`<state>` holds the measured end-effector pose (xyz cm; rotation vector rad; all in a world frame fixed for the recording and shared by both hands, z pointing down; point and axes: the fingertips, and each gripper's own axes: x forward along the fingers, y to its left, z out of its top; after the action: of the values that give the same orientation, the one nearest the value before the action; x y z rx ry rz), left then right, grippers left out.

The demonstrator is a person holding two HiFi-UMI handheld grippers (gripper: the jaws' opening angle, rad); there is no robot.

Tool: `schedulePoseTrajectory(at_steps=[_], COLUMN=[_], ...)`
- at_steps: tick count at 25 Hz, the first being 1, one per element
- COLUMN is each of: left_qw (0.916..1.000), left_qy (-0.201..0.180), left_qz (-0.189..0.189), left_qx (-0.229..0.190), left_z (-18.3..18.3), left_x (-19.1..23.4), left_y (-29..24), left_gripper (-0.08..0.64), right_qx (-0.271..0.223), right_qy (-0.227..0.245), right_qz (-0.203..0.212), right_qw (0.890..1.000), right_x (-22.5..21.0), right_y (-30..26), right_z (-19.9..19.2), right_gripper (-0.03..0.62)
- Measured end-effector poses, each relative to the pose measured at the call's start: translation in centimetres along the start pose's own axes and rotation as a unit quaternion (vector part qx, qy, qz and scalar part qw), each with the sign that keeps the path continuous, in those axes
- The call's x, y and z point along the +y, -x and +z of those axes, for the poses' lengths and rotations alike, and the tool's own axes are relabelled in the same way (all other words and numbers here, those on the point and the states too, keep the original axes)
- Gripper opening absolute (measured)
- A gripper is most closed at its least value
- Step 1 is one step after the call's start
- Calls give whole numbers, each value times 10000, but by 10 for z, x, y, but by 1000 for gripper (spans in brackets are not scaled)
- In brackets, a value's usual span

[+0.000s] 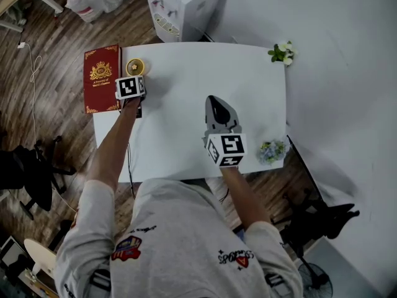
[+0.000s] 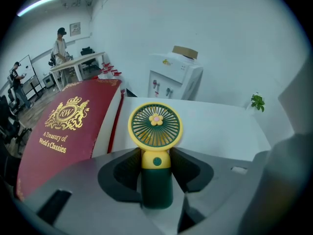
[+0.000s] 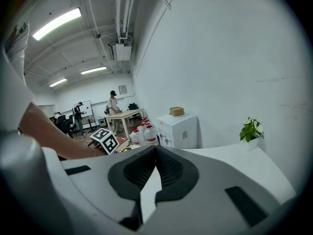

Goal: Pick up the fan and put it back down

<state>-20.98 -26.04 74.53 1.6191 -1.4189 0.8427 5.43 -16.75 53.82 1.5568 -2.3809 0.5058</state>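
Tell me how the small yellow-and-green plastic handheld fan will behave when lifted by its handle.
The small yellow-and-green plastic handheld fan looks rigid and probably light. Its round head sits above a narrow handle, so it may tip when set upright. The smooth handle could slip between the left hand-held gripper's pads.

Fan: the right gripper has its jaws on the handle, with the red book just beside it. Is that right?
Not quite. It is the left gripper whose jaws are on the handle of the fan, with the red book just beside it, as the left gripper view shows. The right gripper holds nothing, its jaws together.
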Motion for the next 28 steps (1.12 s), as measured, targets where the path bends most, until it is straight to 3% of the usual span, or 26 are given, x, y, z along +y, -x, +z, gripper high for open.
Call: schedulePoseTrajectory(at_steps=[5, 16, 28], left_qw=[9997, 9969, 9860], left_qy=[119, -118, -327], left_qz=[-163, -181, -212], left_qx=[-150, -761, -1624], left_z=[-1, 9, 31], left_x=[-3, -4, -18], left_y=[6, 42, 122], left_gripper=[176, 176, 176], right_qx=[-10, -149, -494], right_qy=[-11, 17, 178], right_qz=[-3, 132, 367], right_qw=[10000, 9998, 9979], right_x=[3, 14, 31], right_y=[6, 16, 40], right_z=[-1, 7, 37], right_gripper=[-9, -9, -9])
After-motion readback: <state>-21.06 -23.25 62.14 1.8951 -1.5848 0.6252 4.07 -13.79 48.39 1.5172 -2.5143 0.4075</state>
